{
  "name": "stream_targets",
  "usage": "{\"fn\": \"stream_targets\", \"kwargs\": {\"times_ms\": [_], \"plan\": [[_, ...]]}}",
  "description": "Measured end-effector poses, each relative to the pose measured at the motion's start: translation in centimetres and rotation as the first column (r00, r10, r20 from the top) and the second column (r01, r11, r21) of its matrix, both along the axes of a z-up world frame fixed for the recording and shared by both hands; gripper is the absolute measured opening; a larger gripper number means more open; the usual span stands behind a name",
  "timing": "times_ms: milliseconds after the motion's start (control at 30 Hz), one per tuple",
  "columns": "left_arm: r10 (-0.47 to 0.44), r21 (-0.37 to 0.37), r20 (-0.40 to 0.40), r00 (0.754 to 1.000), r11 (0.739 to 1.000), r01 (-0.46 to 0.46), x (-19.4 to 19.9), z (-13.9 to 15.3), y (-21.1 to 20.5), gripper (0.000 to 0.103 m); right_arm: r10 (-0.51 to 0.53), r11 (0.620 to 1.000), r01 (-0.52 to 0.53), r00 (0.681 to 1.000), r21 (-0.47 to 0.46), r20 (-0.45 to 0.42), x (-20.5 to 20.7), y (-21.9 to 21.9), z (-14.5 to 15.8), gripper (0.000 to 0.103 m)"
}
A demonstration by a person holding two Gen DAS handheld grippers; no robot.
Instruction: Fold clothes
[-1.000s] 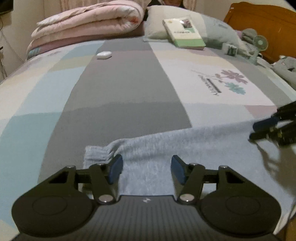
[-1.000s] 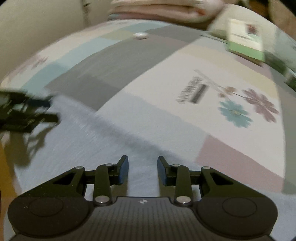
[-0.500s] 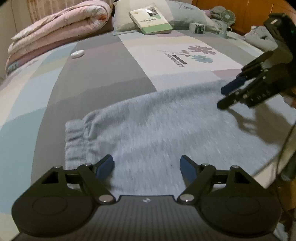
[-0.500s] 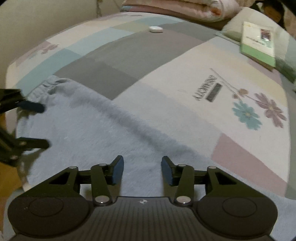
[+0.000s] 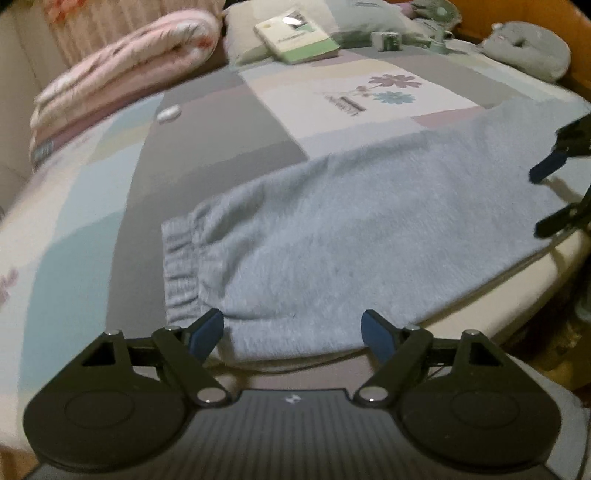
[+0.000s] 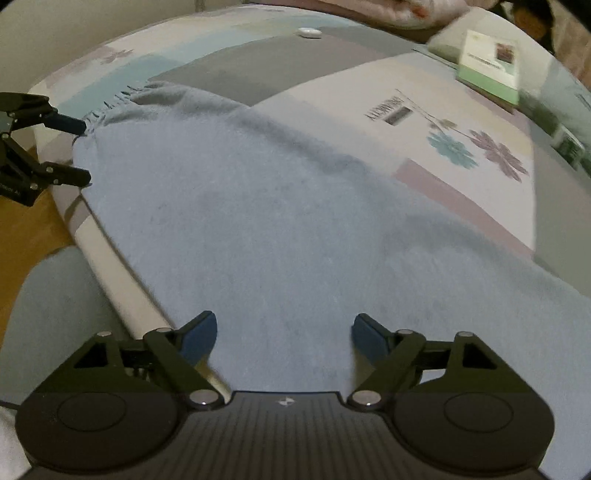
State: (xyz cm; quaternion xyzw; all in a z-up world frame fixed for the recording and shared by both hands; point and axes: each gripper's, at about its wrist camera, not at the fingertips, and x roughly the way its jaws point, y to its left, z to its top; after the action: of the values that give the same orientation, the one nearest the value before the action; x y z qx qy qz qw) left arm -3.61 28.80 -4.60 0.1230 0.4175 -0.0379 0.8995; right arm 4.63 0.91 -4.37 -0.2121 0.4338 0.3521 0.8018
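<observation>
A patchwork bedspread (image 5: 207, 147) covers the bed. Along its near edge lies the grey-blue fleece garment (image 5: 351, 229), spread flat with its elastic band at the left end. The left gripper (image 5: 293, 334) and right gripper (image 6: 284, 330) hover over it, jaws wide and just opened further, nothing held.

— What carries everything here?

— A bed (image 5: 207, 147) under a patchwork cover of grey, blue, cream and pink blocks, with a flower print at 1 o'clock.

— And directly on it?

— A pale blue fleece garment (image 5: 351, 236) spread flat along the near edge, elastic band at 9 o'clock. A small white case (image 5: 168, 112) at 11. A rolled pink quilt (image 5: 122, 74) at 10, a pillow (image 5: 354, 18) at 12.
</observation>
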Motion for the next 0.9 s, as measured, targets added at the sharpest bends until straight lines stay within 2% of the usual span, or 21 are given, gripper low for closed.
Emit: {"fn": "stream_targets", "kwargs": {"times_ms": [133, 300, 367, 433, 500, 567, 633, 667, 800, 900], "plan": [[-0.055, 0.0, 0.04, 0.998, 0.998, 0.055, 0.5, 0.6, -1.7, 0.088, -0.102, 0.994, 0.101, 0.994, 0.038, 0.032, -0.3, -2.8, 1.5, 0.091], [-0.044, 0.007, 0.01, 0.999, 0.999, 0.044, 1.8, -1.1, -2.6, 0.088, -0.204, 0.979, 0.203, 0.979, 0.009, 0.031, 0.2, -5.3, 0.1, 0.091], [-0.012, -0.032, -0.008, 1.0, 0.999, 0.012, 1.6, -1.6, -2.0, 0.09, -0.224, 0.975, 0.224, 0.975, -0.004, 0.008, 0.0, -5.9, -1.1, 0.092], [0.028, -0.101, -0.048, 0.998, 0.994, -0.032, 1.1, -1.7, -0.9, 0.092, -0.246, 0.969, 0.246, 0.969, 0.019, -0.003, -0.4, -6.7, -1.7, 0.102], [0.048, -0.129, -0.073, 0.996, 0.99, -0.057, 0.5, -1.7, -0.1, 0.092, -0.272, 0.961, 0.273, 0.962, 0.038, -0.033, -0.6, -7.4, -2.2, 0.103], [0.041, -0.086, -0.066, 0.997, 0.995, -0.047, 0.4, -1.1, -0.4, 0.092, -0.28, 0.958, 0.281, 0.96, 0.06, -0.031, -0.9, -7.8, -2.3, 0.103], [0.03, -0.04, -0.026, 0.999, 0.999, -0.031, 0.8, -0.1, -1.2, 0.092, -0.282, 0.957, 0.283, 0.959, 0.066, -0.023, -0.9, -7.7, -2.4, 0.103], [0.018, -0.042, -0.001, 1.0, 0.999, -0.018, 1.3, 0.5, -1.4, 0.092, -0.288, 0.955, 0.288, 0.958, 0.067, -0.021, -0.9, -7.7, -2.4, 0.103], [-0.044, -0.121, 0.049, 0.998, 0.991, 0.05, 4.9, 1.3, -2.2, 0.092, -0.296, 0.952, 0.296, 0.955, 0.079, -0.012, -1.0, -7.8, -2.6, 0.103], [-0.053, -0.191, -0.012, 0.999, 0.98, 0.05, 7.8, -0.3, -2.3, 0.092, -0.297, 0.951, 0.296, 0.955, 0.087, -0.002, -1.2, -7.8, -2.7, 0.103]]}}
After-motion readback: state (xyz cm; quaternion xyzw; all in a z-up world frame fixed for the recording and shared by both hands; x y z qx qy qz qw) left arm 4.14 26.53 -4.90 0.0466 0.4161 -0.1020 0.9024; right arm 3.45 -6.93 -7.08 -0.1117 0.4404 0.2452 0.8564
